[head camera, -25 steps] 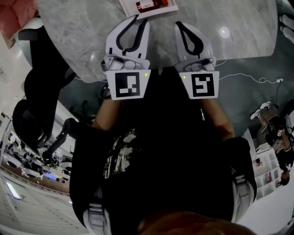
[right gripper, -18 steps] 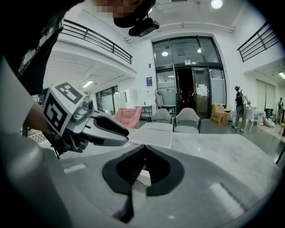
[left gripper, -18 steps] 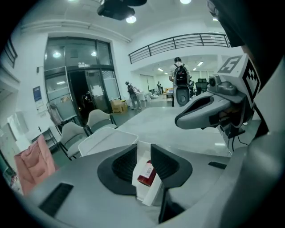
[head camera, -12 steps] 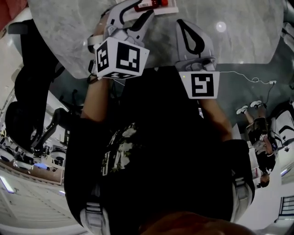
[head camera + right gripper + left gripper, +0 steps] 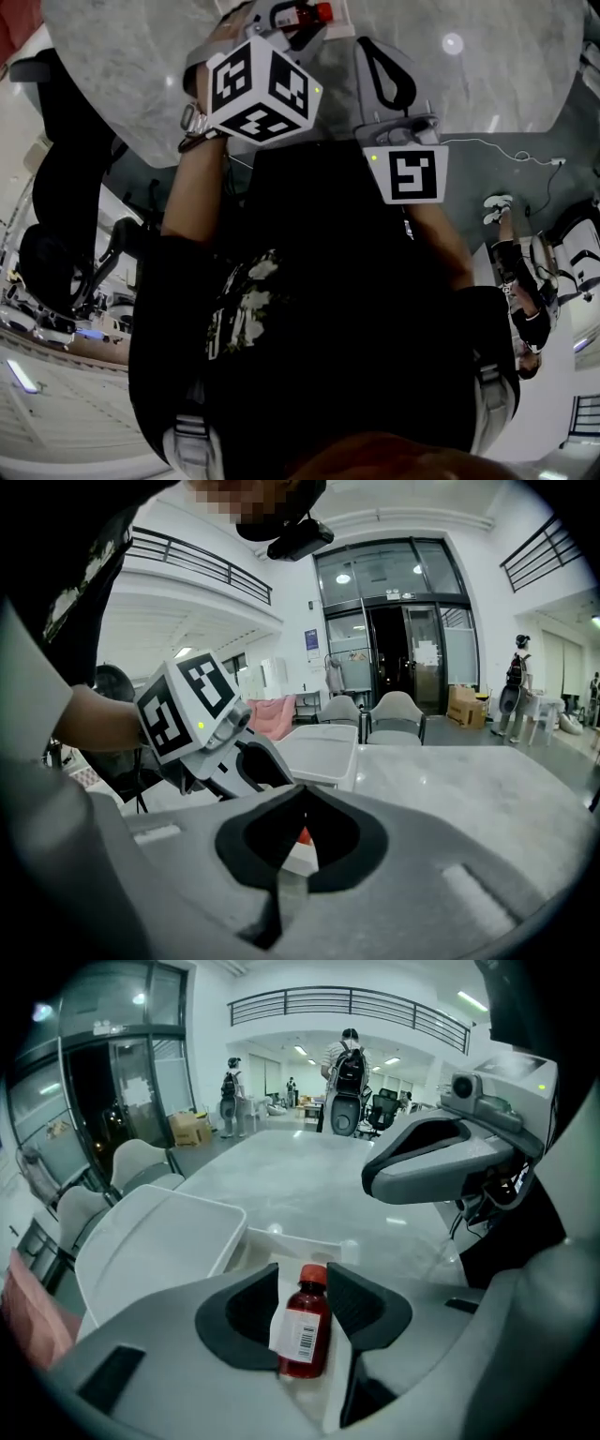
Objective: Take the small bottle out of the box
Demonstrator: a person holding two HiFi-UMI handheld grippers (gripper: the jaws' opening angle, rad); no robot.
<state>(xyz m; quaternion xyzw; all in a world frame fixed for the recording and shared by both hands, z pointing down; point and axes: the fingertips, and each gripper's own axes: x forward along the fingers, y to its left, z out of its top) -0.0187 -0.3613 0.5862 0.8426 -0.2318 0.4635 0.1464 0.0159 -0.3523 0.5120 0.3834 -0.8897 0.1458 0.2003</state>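
Observation:
A small red bottle (image 5: 305, 1321) with a red cap and a white label lies in a shallow white box (image 5: 298, 1241) on the marble table. My left gripper (image 5: 303, 1272) reaches into the box with one jaw on each side of the bottle. Its jaws are opening, and a gap shows beside the bottle. In the head view the left gripper (image 5: 292, 13) is tilted at the table's far side over the bottle (image 5: 309, 13). My right gripper (image 5: 371, 45) rests shut on the table beside it, holding nothing. Through its jaws (image 5: 302, 794) a bit of red bottle (image 5: 302, 836) shows.
A white lid or tray (image 5: 150, 1241) lies left of the box. The grey marble table (image 5: 506, 66) stretches to the right. Chairs (image 5: 394, 710) stand at its far end. People (image 5: 347, 1063) stand in the hall beyond. A cable (image 5: 497, 150) runs on the floor.
My left gripper has moved forward from beside the right one to the box, turned its marker cube up, and come around the bottle. The right gripper has stayed put.

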